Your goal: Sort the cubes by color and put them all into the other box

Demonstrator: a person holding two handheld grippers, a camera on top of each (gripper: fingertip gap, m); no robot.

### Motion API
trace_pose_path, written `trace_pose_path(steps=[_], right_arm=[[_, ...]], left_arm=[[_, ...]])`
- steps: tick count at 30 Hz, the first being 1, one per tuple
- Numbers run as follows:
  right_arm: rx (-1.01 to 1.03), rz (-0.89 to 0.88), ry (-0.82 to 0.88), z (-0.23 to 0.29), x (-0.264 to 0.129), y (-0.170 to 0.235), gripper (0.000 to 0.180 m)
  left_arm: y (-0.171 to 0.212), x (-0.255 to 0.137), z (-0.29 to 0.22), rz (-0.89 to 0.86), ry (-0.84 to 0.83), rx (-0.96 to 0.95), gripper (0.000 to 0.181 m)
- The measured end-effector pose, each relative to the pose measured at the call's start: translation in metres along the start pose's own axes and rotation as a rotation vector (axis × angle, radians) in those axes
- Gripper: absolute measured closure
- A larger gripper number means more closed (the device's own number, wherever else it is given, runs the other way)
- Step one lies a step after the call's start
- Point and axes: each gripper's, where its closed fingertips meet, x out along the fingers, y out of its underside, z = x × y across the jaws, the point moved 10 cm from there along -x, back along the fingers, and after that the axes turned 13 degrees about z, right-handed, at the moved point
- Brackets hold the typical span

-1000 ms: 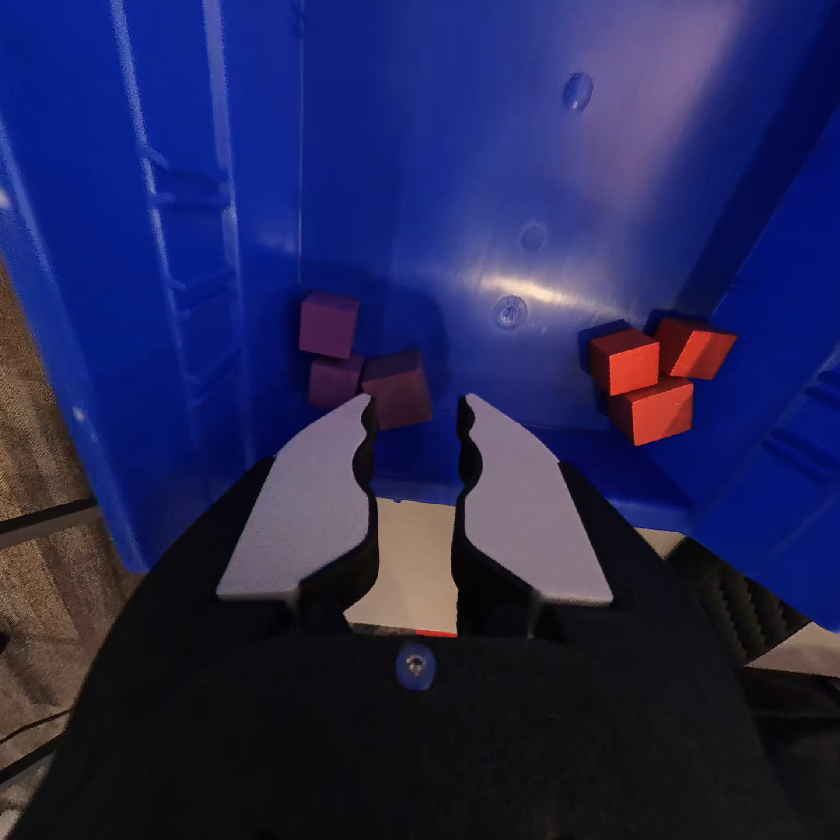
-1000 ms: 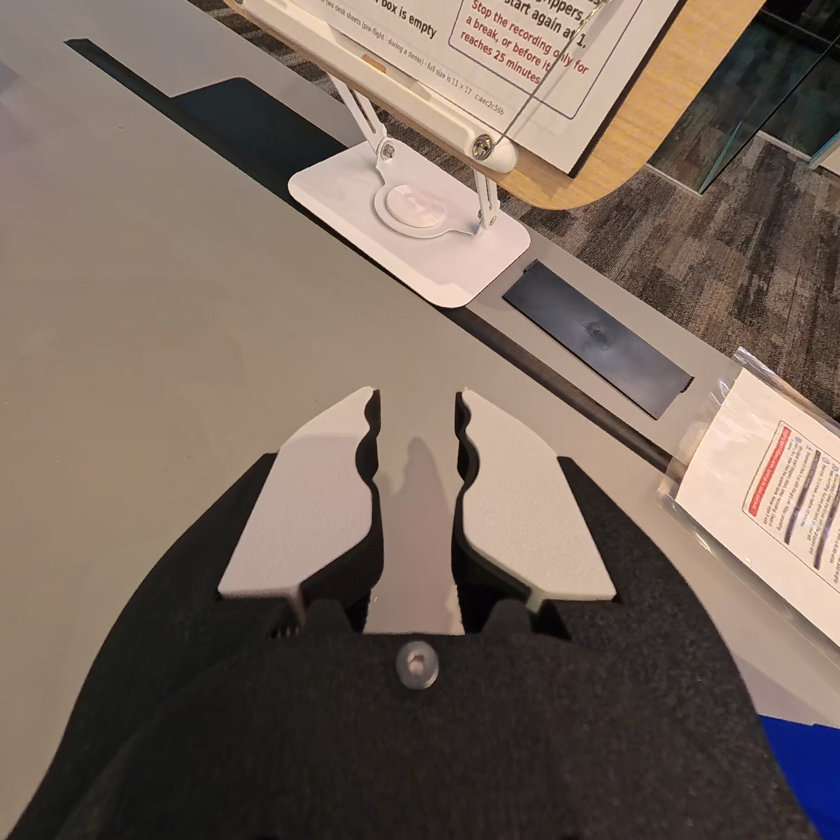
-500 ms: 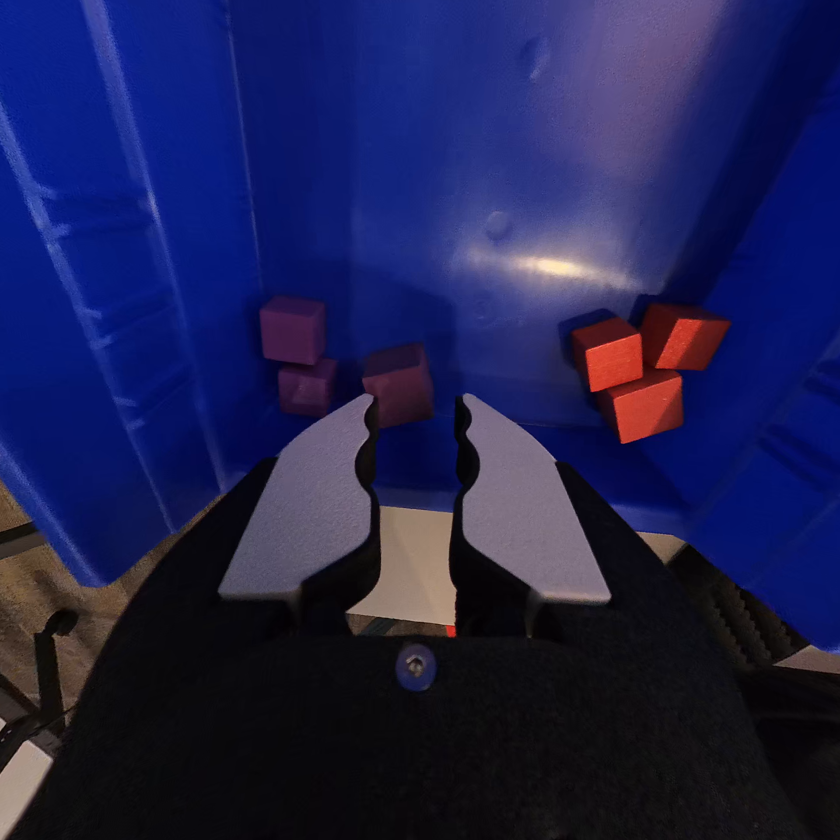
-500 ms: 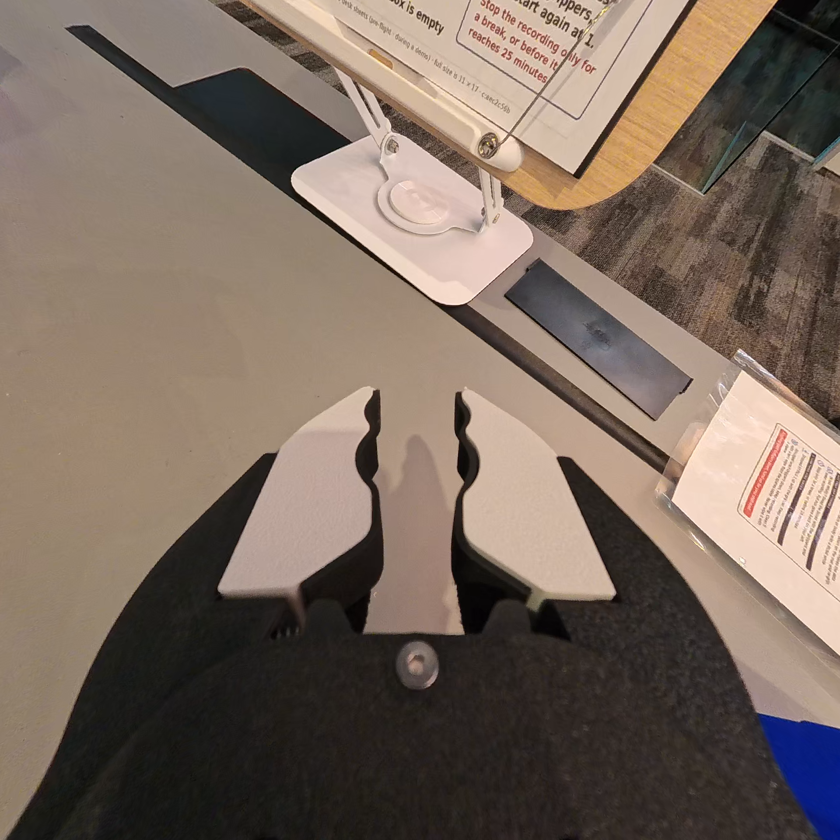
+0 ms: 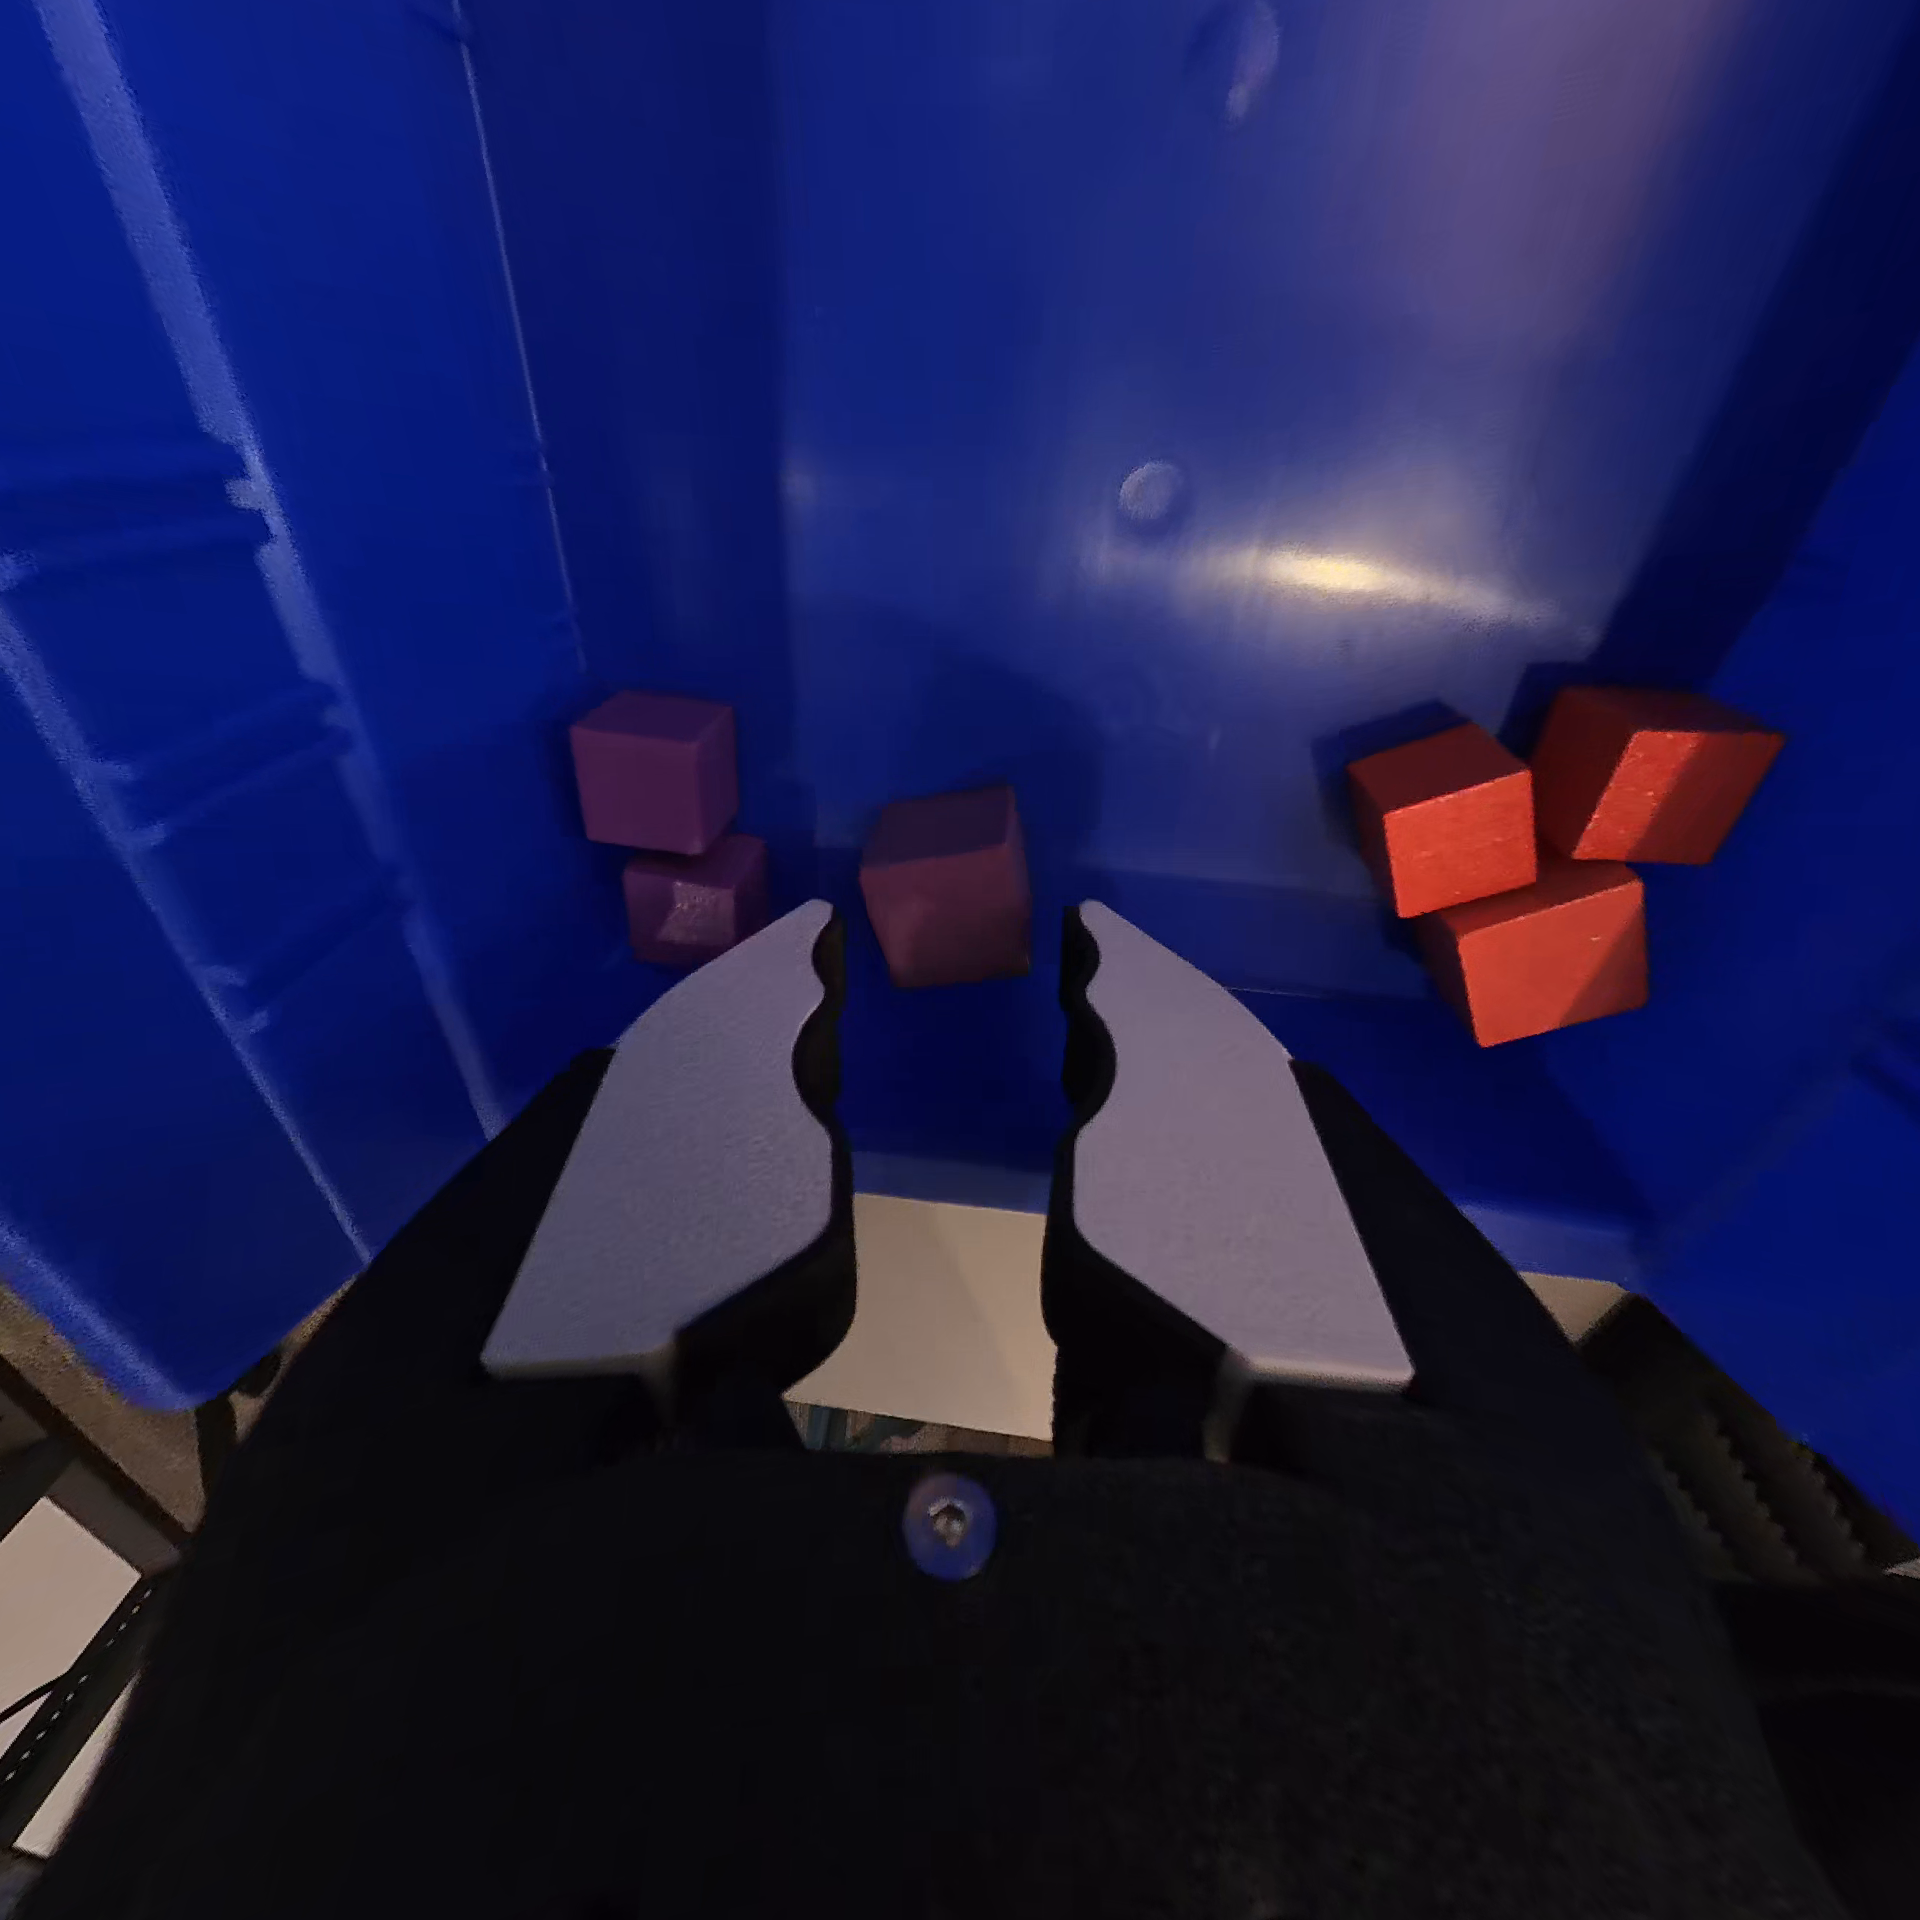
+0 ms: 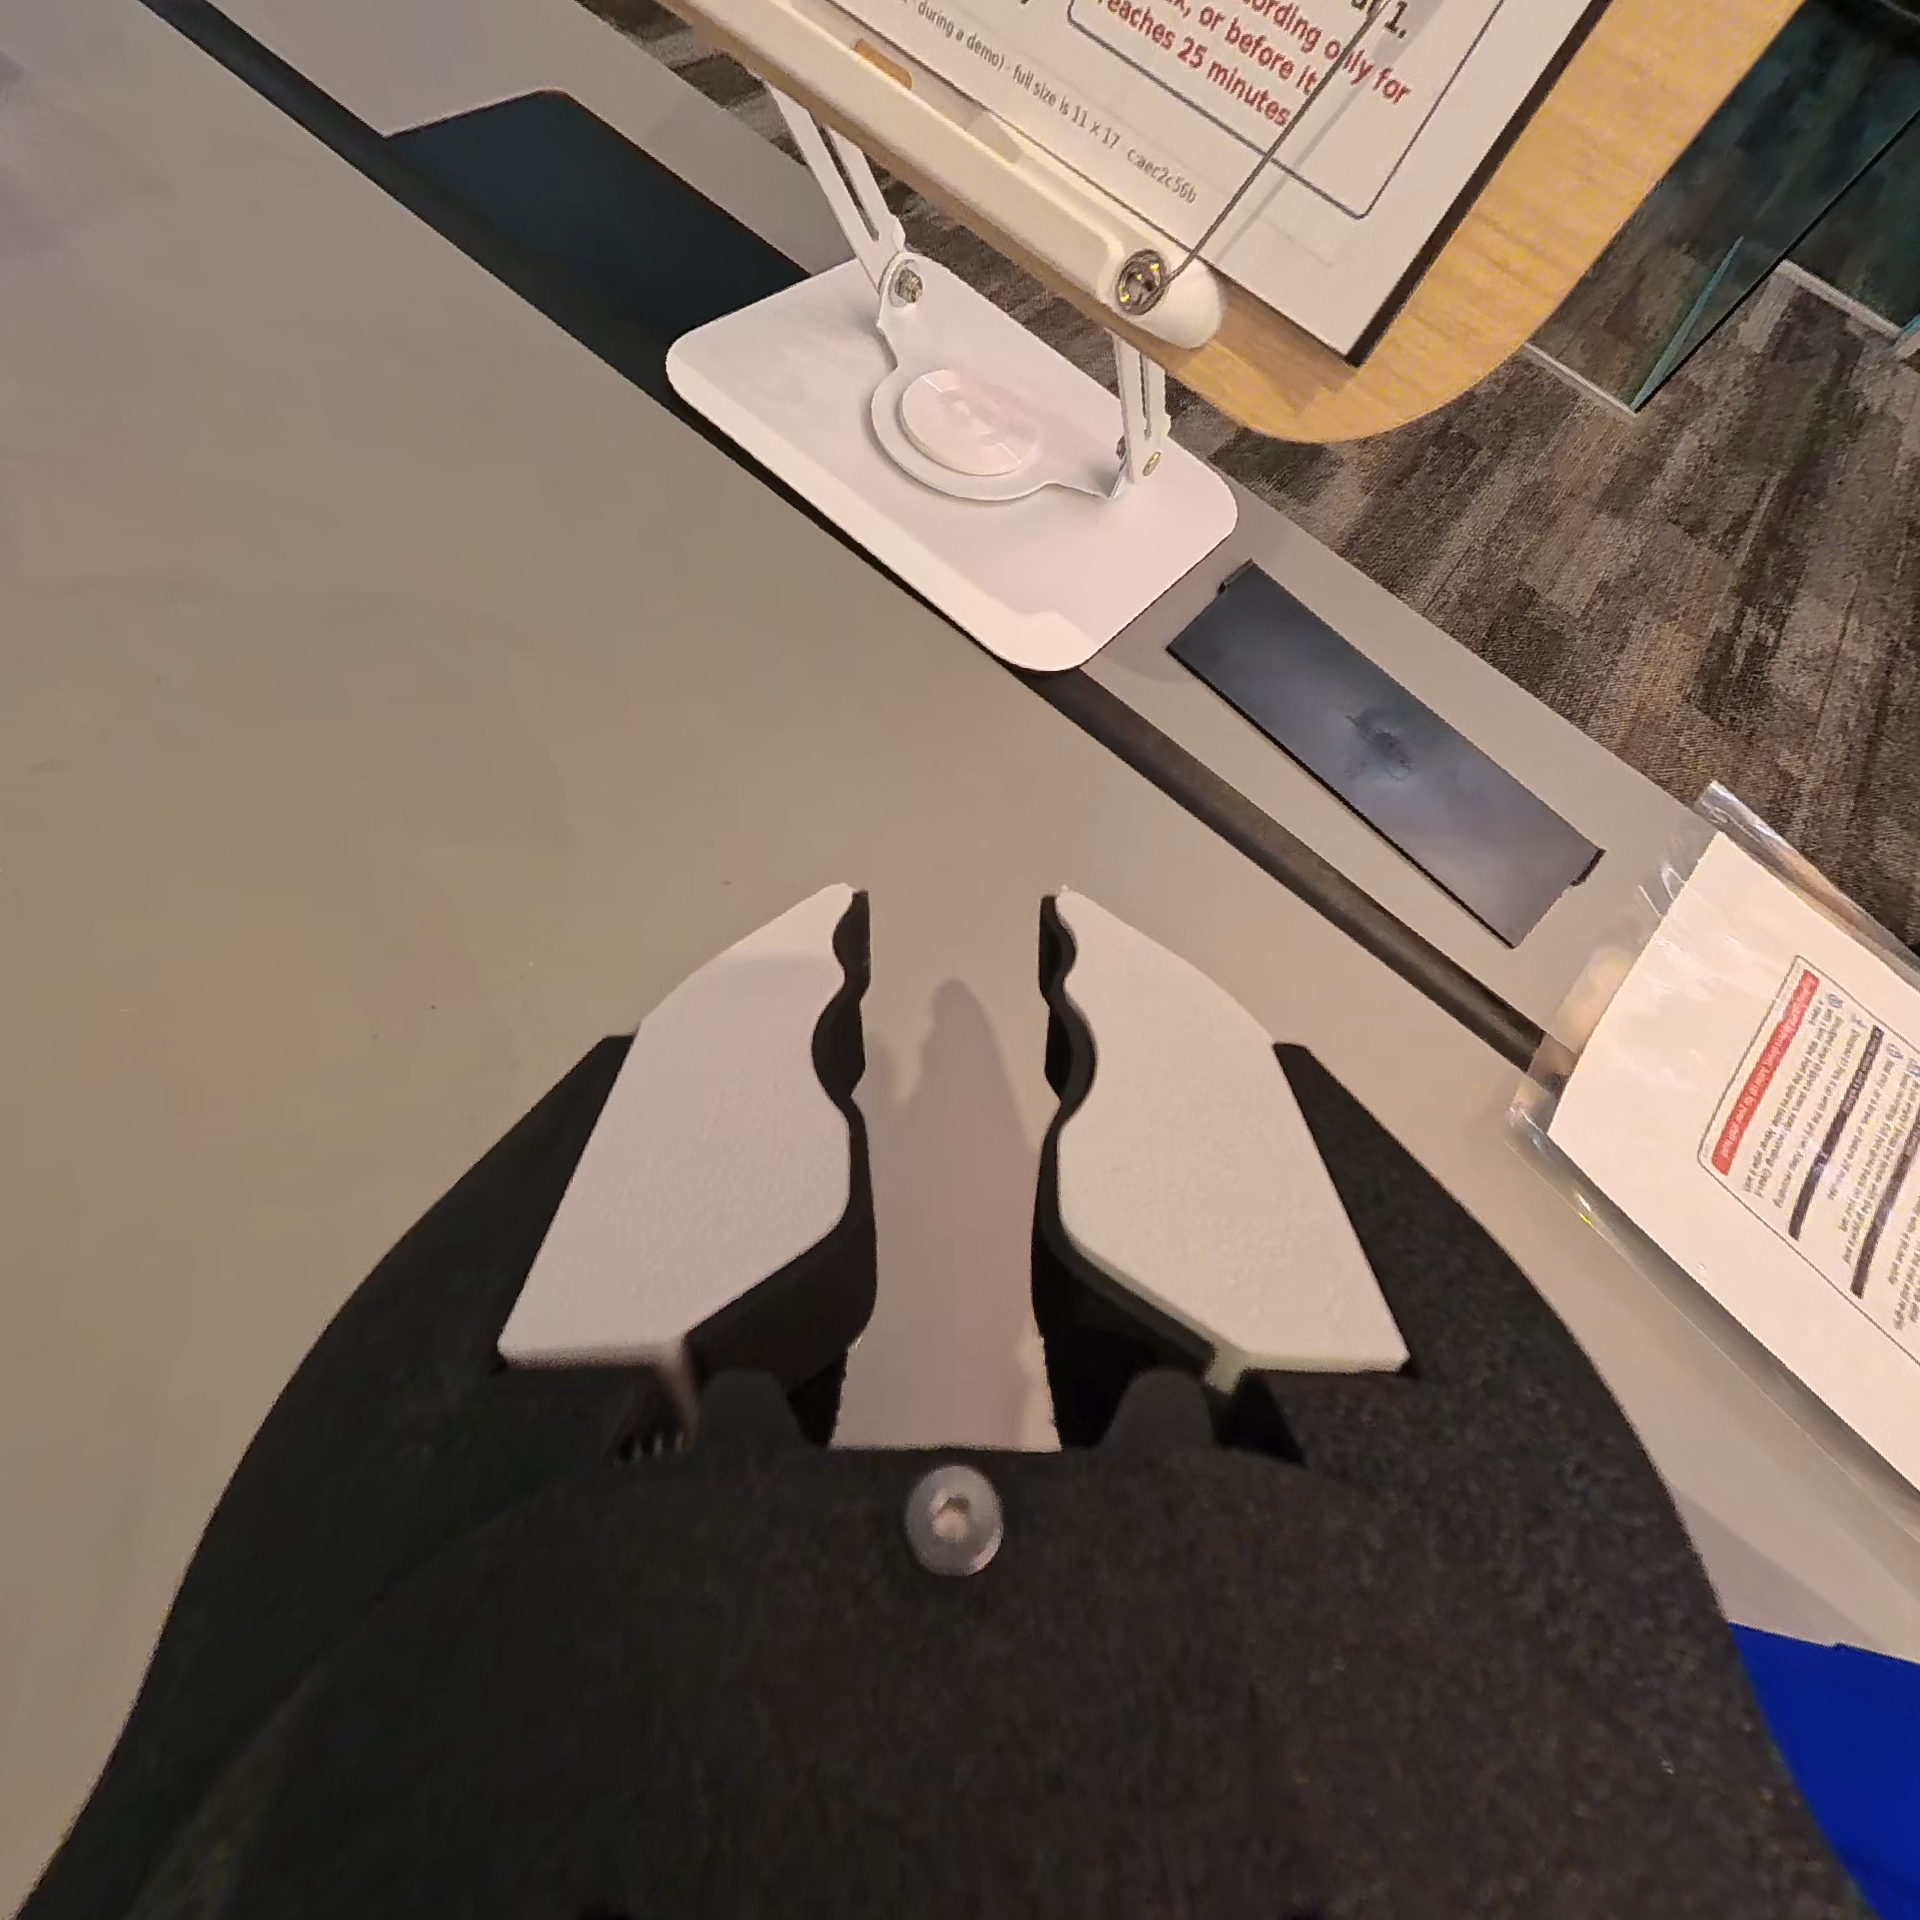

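Inside a blue box (image 5: 1039, 364): three purple cubes, two stacked by the left wall (image 5: 652, 769) (image 5: 694, 900) and a third (image 5: 948, 883) a little apart, with three red cubes (image 5: 1444, 821) (image 5: 1652, 774) (image 5: 1538, 951) bunched together at the right. Left gripper (image 5: 948, 920) empty, jaws parted, fingertips flanking the near face of the lone purple cube without touching it. Right gripper (image 6: 954, 906) likewise parted and empty above a grey table (image 6: 312, 675), facing a white stand (image 6: 956, 499) carrying a printed board (image 6: 1351, 104), a sleeved sheet (image 6: 1766, 1143) off to the right.
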Motion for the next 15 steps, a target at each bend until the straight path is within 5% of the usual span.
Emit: trace_pose_path(steps=[9,15], right_arm=[[0.001,0.018,-0.011,-0.002,0.002,0.003,0.149],[-0.037,-0.018,-0.039,0.003,-0.005,-0.003,0.15]], left_arm=[[-0.004,-0.005,0.005,-0.07,-0.145,0.017,0.153],[0.019,-0.066,-0.015,-0.516,0.025,0.161,0.153]])
